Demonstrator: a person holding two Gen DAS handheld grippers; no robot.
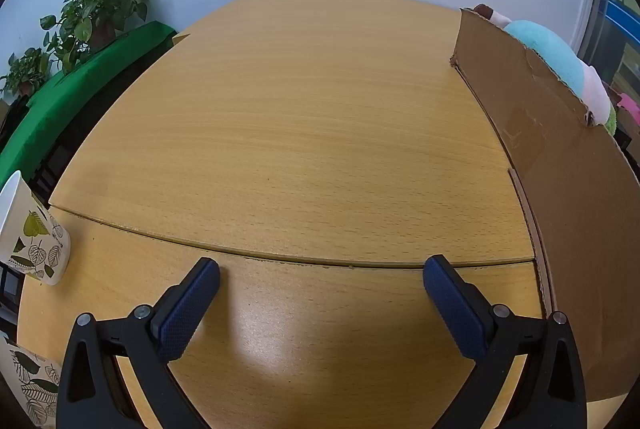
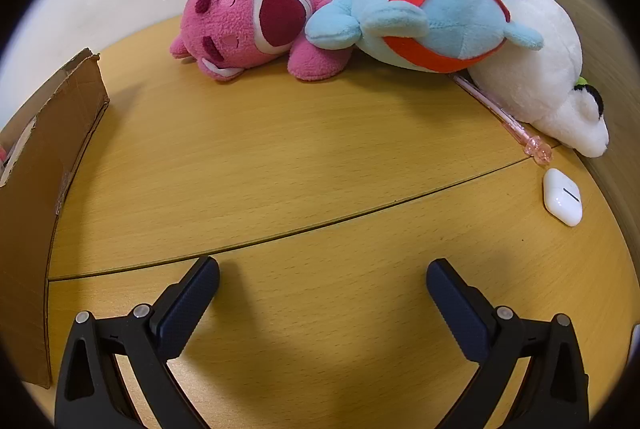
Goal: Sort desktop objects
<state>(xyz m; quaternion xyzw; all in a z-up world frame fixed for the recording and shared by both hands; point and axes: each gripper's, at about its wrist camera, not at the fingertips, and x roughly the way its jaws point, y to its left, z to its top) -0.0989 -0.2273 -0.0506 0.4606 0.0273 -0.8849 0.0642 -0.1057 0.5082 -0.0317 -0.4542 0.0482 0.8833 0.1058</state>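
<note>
In the right wrist view, a pink plush bear (image 2: 248, 25), a blue and red plush (image 2: 428, 17) and a white plush (image 2: 548, 77) lie at the far side of the wooden table (image 2: 300, 157). A pink pen (image 2: 504, 115) lies beside the white plush, and a white earbud case (image 2: 562, 203) sits at the right. My right gripper (image 2: 322, 281) is open and empty above the near table. My left gripper (image 1: 320, 279) is open and empty over bare wood. A cardboard box (image 1: 560, 157) stands to its right, with plush toys (image 1: 560, 61) showing over its rim.
The same cardboard box (image 2: 40, 181) stands at the left of the right wrist view. A leaf-patterned white mug (image 1: 32, 233) stands at the table's left edge, and a second leaf-patterned item (image 1: 32, 385) shows at the lower left. Potted plants (image 1: 92, 17) stand on a green surface beyond the table.
</note>
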